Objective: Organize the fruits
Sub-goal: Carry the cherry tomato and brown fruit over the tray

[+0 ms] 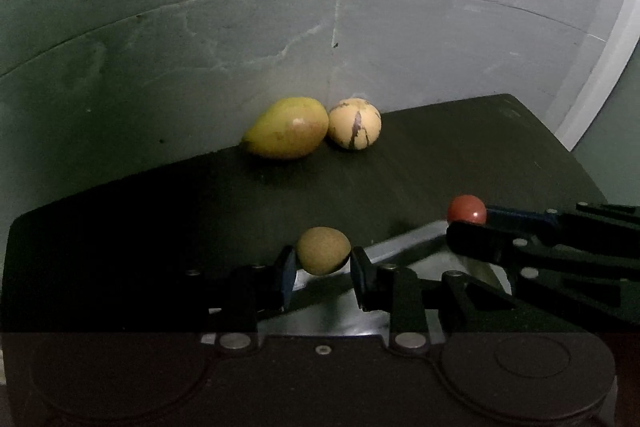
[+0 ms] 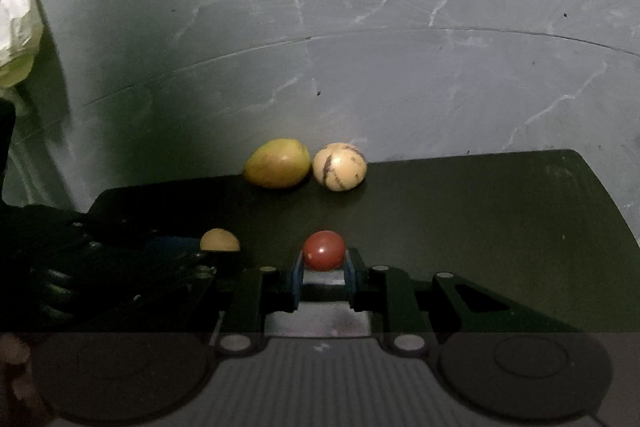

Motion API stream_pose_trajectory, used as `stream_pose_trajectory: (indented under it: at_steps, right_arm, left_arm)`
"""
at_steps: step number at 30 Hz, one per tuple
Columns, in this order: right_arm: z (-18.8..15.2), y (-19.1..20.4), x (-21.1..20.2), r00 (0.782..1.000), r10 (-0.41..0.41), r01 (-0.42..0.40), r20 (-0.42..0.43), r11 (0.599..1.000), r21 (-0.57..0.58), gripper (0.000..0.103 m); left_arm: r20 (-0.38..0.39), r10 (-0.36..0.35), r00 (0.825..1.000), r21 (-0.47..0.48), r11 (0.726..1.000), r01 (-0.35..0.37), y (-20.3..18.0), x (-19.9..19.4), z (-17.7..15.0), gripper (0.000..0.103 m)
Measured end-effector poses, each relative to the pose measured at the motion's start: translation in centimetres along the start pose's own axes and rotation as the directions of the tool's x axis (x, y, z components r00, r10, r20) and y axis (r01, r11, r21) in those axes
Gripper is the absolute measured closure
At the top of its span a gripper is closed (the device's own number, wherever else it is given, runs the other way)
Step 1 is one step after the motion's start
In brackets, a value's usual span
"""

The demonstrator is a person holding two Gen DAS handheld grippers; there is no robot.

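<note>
My left gripper is shut on a small brown-green round fruit, held just above the black tray. In the right wrist view this fruit shows at the left, half hidden by the left gripper. My right gripper is shut on a small red round fruit, seen from the left wrist as a red ball. At the tray's far edge a yellow-green mango lies against a cream fruit with purple streaks.
The black tray lies on a grey marbled tiled floor. A shiny metal surface shows under the grippers. A white crumpled bag sits at the far left in the right wrist view.
</note>
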State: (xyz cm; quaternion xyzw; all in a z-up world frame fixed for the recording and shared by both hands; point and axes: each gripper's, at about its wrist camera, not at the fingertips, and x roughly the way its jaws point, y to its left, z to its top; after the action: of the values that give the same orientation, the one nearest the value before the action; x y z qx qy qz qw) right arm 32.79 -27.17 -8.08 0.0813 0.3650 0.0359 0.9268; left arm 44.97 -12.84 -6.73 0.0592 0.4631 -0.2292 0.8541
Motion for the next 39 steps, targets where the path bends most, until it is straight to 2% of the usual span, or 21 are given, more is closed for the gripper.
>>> stream_pose_trajectory:
  at_steps: [17, 27, 39]
  right_arm:
    - [-5.0, 4.5, -4.5, 0.999, -0.015, 0.016, -0.044, 1.000, 0.024, 0.079]
    - [-7.4, 4.7, -5.0, 0.995, -0.035, 0.038, -0.090, 0.999, 0.031, 0.079]
    - [-8.6, 4.0, -5.7, 0.994, -0.020, 0.025, -0.104, 0.998, 0.049, 0.079]
  left_arm:
    - [-0.030, -0.055, 0.998, 0.051, 0.997, 0.057, 0.8, -4.3, -4.9, 0.072]
    - [-0.045, -0.067, 0.997, 0.090, 0.993, 0.071, -0.2, -5.2, -6.1, 0.072]
    - [-0.067, -0.054, 0.996, 0.112, 0.992, 0.061, -2.1, -5.3, -6.9, 0.072]
